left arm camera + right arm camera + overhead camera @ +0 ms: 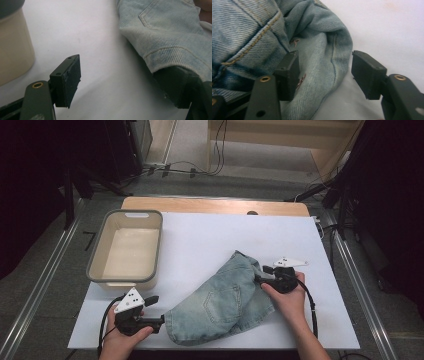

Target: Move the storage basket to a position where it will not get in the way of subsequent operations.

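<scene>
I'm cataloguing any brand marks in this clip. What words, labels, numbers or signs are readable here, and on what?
No readable text, label or number in any view.
Denim shorts: stitched back pocket, no readable tag or brand patch.
Beige bin: plain walls, nothing printed.
Grey plate on the left gripper: dark dots, holes by the look of them, no characters.
A dark mark on the floor left of the bin looks like a "7", too unclear to be sure.

A white table top fills the middle of the high view, a strip of bare wood edge seen along its far side. A beige plastic tub is set at its left, and crumpled light-blue denim shorts are spread at lower centre
</scene>
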Tool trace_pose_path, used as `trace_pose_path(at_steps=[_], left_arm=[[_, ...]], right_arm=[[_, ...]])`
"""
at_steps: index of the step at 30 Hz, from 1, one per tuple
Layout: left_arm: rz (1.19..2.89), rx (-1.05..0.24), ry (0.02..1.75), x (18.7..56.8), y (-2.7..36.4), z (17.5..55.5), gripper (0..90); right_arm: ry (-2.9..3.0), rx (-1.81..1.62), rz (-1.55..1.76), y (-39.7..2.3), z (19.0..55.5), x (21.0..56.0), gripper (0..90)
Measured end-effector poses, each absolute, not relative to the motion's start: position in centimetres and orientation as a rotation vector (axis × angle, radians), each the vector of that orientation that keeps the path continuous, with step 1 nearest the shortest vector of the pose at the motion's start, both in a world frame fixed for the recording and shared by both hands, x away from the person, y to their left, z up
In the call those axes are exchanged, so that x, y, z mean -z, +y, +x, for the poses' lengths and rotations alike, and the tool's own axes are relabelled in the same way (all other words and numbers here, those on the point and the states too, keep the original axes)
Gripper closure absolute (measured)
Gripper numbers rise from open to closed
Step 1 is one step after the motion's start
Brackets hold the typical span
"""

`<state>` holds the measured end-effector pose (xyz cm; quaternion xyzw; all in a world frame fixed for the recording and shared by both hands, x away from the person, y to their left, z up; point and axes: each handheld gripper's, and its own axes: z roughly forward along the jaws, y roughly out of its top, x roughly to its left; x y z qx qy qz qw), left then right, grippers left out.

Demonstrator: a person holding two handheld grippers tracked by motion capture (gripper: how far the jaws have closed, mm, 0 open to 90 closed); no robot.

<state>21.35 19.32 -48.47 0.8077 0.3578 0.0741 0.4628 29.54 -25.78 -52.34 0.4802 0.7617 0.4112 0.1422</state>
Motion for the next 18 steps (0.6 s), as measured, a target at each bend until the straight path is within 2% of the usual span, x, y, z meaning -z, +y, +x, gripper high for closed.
trace_pose_path(at_steps=[12,18], left_arm=[[1.939,-0.203,0.820,45.7,16.9,21.6,21.4],[1.940,-0.226,0.852,45.7,18.5,21.2,21.4]], right_arm=[[2.232,-1.216,1.372,-25.8,29.4,52.5,54.4],[2.254,-1.222,1.339,-25.7,29.3,52.5,69.8]])
